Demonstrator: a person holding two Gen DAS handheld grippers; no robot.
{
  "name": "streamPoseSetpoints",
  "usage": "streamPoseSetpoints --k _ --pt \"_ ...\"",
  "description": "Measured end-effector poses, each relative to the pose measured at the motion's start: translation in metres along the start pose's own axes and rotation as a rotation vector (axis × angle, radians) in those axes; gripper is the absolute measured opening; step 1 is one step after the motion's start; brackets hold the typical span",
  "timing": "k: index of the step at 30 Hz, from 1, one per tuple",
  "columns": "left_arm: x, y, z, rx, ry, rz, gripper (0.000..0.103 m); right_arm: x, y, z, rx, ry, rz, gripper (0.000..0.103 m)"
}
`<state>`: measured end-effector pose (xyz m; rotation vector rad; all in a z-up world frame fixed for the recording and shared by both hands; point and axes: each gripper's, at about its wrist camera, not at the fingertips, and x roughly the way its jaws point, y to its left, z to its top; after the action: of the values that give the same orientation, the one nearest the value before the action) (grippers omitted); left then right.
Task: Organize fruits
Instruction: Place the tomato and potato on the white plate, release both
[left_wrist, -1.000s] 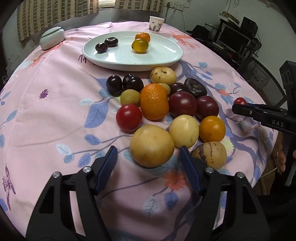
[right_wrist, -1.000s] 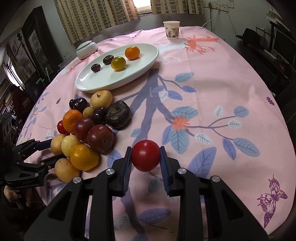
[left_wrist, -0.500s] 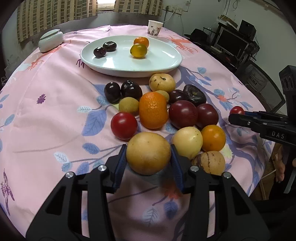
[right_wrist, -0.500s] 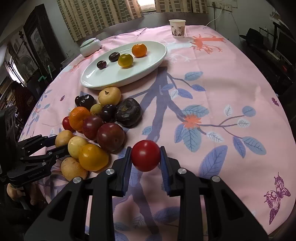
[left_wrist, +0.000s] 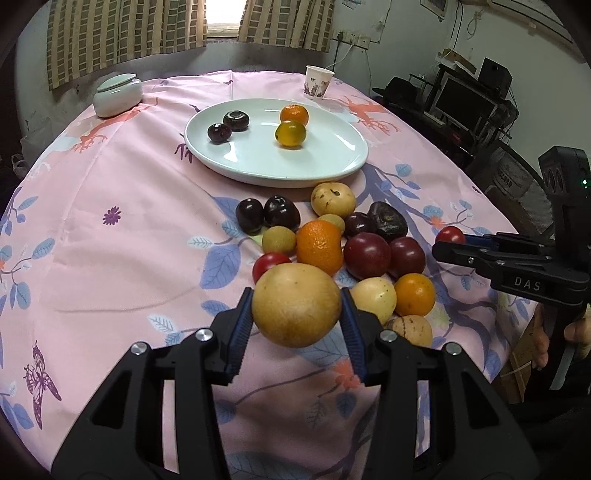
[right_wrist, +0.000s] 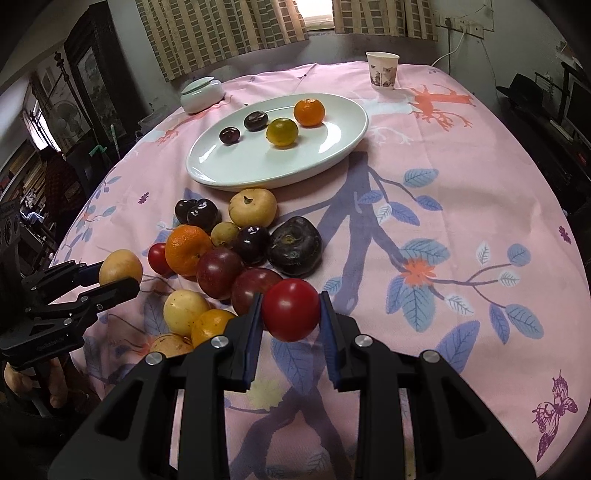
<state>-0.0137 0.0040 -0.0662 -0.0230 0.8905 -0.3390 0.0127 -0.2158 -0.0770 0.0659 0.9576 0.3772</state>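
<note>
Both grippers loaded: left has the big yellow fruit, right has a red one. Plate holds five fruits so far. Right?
Not quite: the plate holds four fruits, not five, as the right wrist view shows: two dark, one orange, one yellow-green. The rest stands: left gripper grips the big yellow fruit, right gripper the red fruit.

Daylight glares from the window (left_wrist: 221, 18) behind the curtains, the room stays dim, fruits cast soft shadows, and fisheye bending darkens sharp frames' corners.
</note>
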Motion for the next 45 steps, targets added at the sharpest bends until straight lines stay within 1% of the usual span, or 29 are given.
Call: streamPoseSetpoints --k 4,6,9,12,14,17,19,22,26,31,35,36,37,38,39,40,41,42,44,45 --pt "-0.004 0.002 0.022 0.019 -0.003 0.008 0.046 -0.001 0.004 0.016 -0.032 -0.011 0.002 0.03" --pt "-0.006 0.004 0.04 0.032 -0.016 0.022 0.046 -0.003 0.006 0.029 -0.056 -0.028 0.002 0.03" --pt "-0.001 0.006 0.077 0.052 -0.033 0.047 0.046 -0.002 0.004 0.059 -0.071 -0.048 -0.008 0.03" --pt "0.02 0.015 0.125 0.039 -0.032 0.058 0.046 0.009 0.002 0.095 -0.079 -0.05 0.002 0.03" --pt "0.04 0.021 0.155 0.016 -0.025 0.05 0.046 0.021 0.001 0.118 -0.092 -0.056 -0.008 0.03" --pt "0.076 0.03 0.193 -0.01 -0.008 0.046 0.046 0.052 -0.003 0.151 -0.097 -0.038 -0.041 0.03" --pt "0.101 0.034 0.212 -0.025 0.01 0.041 0.046 0.077 -0.008 0.168 -0.09 -0.014 -0.052 0.03" --pt "0.136 0.036 0.23 -0.025 0.047 0.034 0.046 0.106 -0.018 0.186 -0.079 0.016 -0.069 0.03" --pt "0.17 0.038 0.244 -0.037 0.089 0.023 0.047 0.131 -0.032 0.198 -0.058 0.048 -0.079 0.029" --pt "0.19 0.041 0.251 -0.05 0.106 0.008 0.047 0.147 -0.041 0.201 -0.034 0.067 -0.066 0.029" --pt "0.2 0.039 0.252 -0.052 0.128 0.019 0.047 0.151 -0.042 0.202 -0.028 0.044 -0.048 0.03" --pt "0.198 0.039 0.253 -0.056 0.122 0.025 0.049 0.151 -0.041 0.202 -0.034 0.044 -0.048 0.032" --pt "0.194 0.04 0.254 -0.06 0.114 0.026 0.053 0.15 -0.04 0.202 -0.038 0.051 -0.048 0.04" --pt "0.188 0.04 0.256 -0.065 0.099 0.018 0.057 0.147 -0.039 0.202 -0.04 0.055 -0.055 0.071" --pt "0.18 0.041 0.258 -0.073 0.08 0.015 0.071 0.14 -0.037 0.201 -0.04 0.039 -0.073 0.082" --pt "0.169 0.042 0.26 -0.083 0.056 0.01 0.077 0.131 -0.036 0.2 -0.044 0.008 -0.089 0.092" --pt "0.157 0.044 0.261 -0.096 0.033 0.0 0.077 0.121 -0.033 0.199 -0.054 -0.028 -0.1 0.093" --pt "0.144 0.044 0.26 -0.106 0.016 -0.014 0.077 0.109 -0.029 0.197 -0.071 -0.046 -0.111 0.093" --pt "0.115 0.044 0.255 -0.116 -0.017 -0.036 0.077 0.091 -0.024 0.192 -0.089 -0.053 -0.117 0.093" --pt "0.097 0.043 0.248 -0.114 -0.036 -0.042 0.081 0.079 -0.021 0.186 -0.091 -0.062 -0.117 0.093"
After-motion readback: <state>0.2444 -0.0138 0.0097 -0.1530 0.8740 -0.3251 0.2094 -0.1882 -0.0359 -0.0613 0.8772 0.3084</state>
